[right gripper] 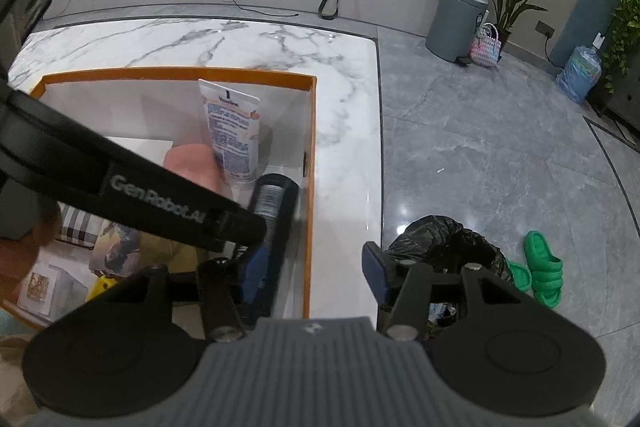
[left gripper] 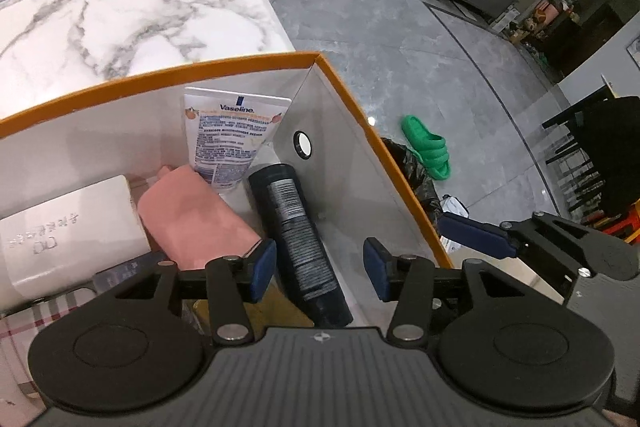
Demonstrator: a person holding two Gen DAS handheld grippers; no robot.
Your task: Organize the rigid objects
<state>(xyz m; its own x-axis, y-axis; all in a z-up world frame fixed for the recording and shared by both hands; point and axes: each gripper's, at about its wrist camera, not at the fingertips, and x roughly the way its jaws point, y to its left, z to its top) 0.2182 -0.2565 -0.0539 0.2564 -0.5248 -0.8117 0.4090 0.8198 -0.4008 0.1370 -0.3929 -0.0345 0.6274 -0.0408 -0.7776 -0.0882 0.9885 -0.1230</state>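
Observation:
An orange-rimmed white box (left gripper: 340,75) (right gripper: 310,131) stands on the marble table. Inside it lie a dark cylindrical bottle (left gripper: 298,231) (right gripper: 276,203), a white Vaseline tube (left gripper: 226,143) (right gripper: 234,135), a pink bottle (left gripper: 192,219) (right gripper: 192,161) and a white bottle (left gripper: 68,227). My left gripper (left gripper: 320,271) is open above the box, its jaws on either side of the dark bottle's lower end without closing on it. My right gripper (right gripper: 312,275) is open over the box's right wall. The left gripper's body (right gripper: 160,207) crosses the right wrist view.
A plaid item (left gripper: 52,311) and flat packets (right gripper: 116,251) lie in the box's near part. The marble table (left gripper: 120,19) (right gripper: 344,147) ends at the right. On the floor beyond are a black rubbish bag (right gripper: 440,247), green slippers (right gripper: 544,271) and a grey bin (right gripper: 456,23).

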